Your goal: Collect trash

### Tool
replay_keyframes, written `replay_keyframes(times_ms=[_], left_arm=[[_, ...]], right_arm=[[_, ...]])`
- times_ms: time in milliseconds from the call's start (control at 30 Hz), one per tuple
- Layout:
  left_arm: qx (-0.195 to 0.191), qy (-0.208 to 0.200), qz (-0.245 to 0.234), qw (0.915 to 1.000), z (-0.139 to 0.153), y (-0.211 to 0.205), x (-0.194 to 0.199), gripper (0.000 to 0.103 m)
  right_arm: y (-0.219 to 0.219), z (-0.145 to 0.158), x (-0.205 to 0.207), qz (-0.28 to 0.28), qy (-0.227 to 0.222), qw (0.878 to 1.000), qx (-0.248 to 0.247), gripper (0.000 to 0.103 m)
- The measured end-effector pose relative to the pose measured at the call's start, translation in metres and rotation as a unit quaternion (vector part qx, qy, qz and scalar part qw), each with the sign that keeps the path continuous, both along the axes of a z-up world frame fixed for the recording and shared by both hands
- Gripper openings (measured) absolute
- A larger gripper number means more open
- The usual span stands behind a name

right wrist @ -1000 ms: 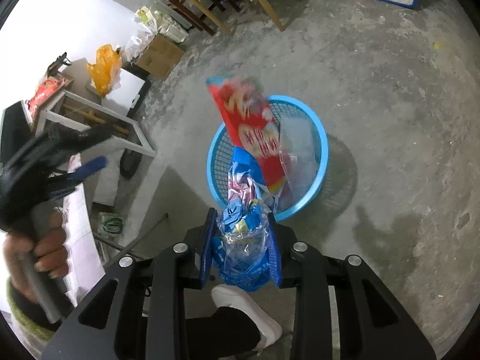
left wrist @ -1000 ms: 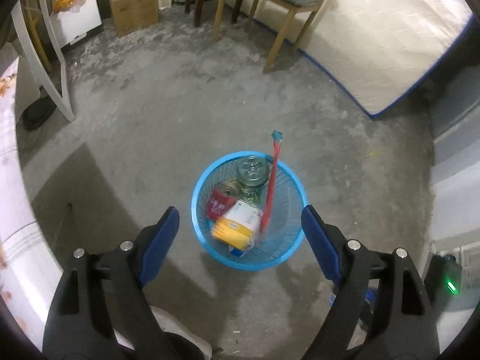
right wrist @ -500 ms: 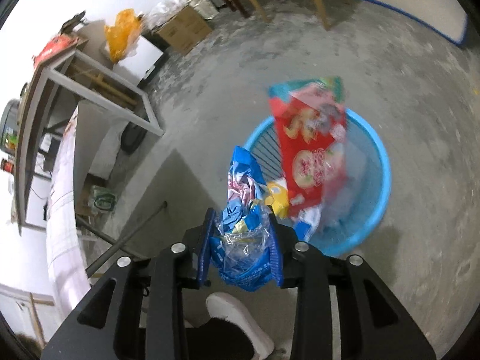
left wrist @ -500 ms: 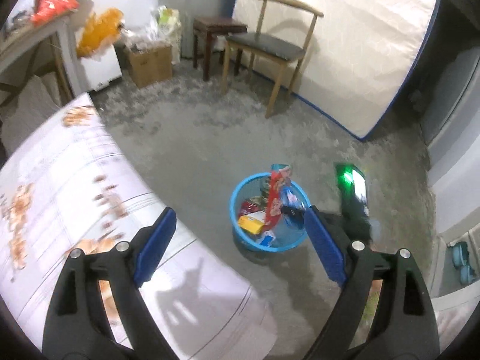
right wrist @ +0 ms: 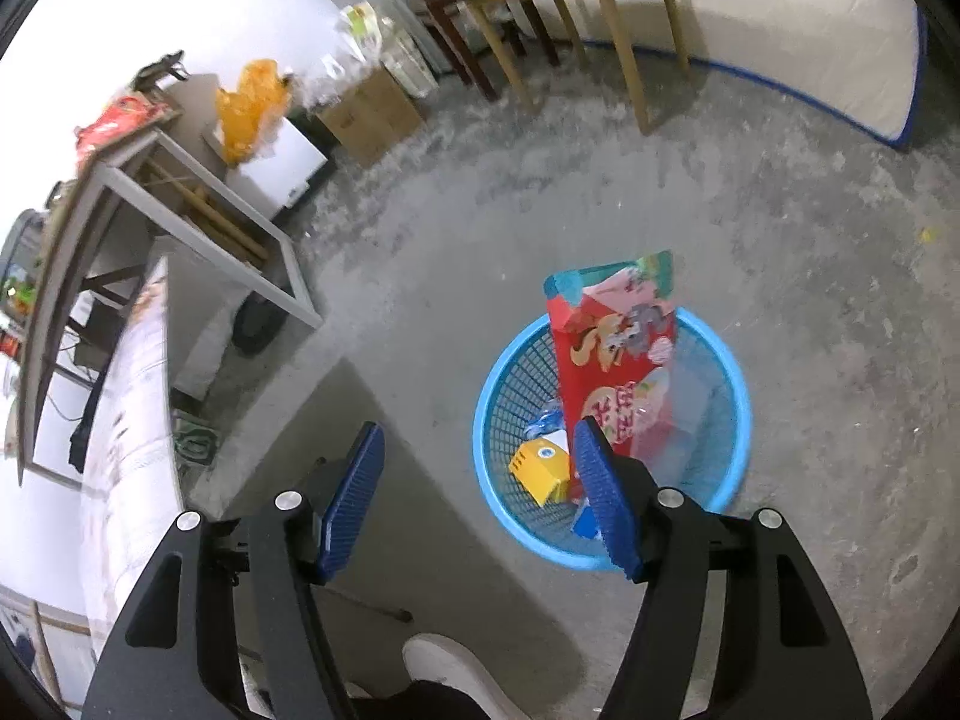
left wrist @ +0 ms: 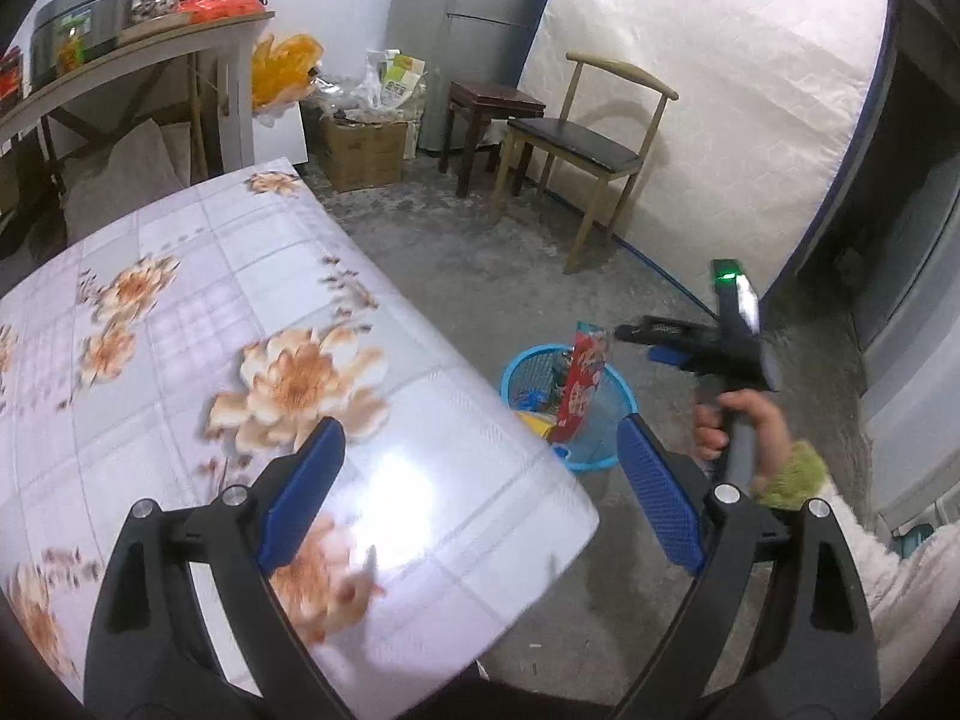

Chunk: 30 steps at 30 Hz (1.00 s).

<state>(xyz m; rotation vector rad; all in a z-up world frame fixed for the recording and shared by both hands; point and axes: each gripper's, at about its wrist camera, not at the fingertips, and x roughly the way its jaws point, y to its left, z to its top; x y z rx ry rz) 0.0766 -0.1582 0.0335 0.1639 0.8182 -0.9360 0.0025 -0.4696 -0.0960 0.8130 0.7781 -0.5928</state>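
A blue mesh trash basket (right wrist: 735,384) stands on the concrete floor; it also shows in the left wrist view (left wrist: 624,399). A tall red snack bag (right wrist: 612,360) stands in it, with a yellow carton (right wrist: 537,468) and a blue wrapper (right wrist: 546,420) below. My right gripper (right wrist: 474,492) is open and empty above the basket's near left rim; it shows in the left wrist view (left wrist: 648,345). My left gripper (left wrist: 480,486) is open and empty above the floral table (left wrist: 180,360) corner.
A wooden chair (left wrist: 588,150), a dark stool (left wrist: 489,114) and a mattress (left wrist: 720,90) stand at the back. A cardboard box (left wrist: 363,153), an orange bag (left wrist: 282,69) and a cluttered side table (left wrist: 120,54) stand at the left. My shoe (right wrist: 450,669) is below the right gripper.
My right gripper opened and let go of the blue wrapper, which now lies in the basket. My left gripper rose and swung back over the floral table.
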Motion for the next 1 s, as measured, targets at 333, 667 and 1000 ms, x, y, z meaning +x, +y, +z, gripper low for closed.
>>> replay_keyframes(times_ms=[333,667,1000], left_arm=[[-0.034,-0.022,0.096,0.9946,0.006,0.045,-0.034,0.095],[0.037,-0.074,0.183,0.9797,0.016,0.064,-0.067,0.095],[0.117,-0.066,0.307,0.9422,0.0,0.091,-0.08,0.094]], right_arm=[[0.132,0.108,-0.067,0.099,-0.02,0.975,-0.196,0.094],[0.26,0.152,-0.079,0.169,-0.064,0.936,-0.303,0.097],[0.294,0.136,-0.058,0.161,0.001,0.94,-0.3,0.097]])
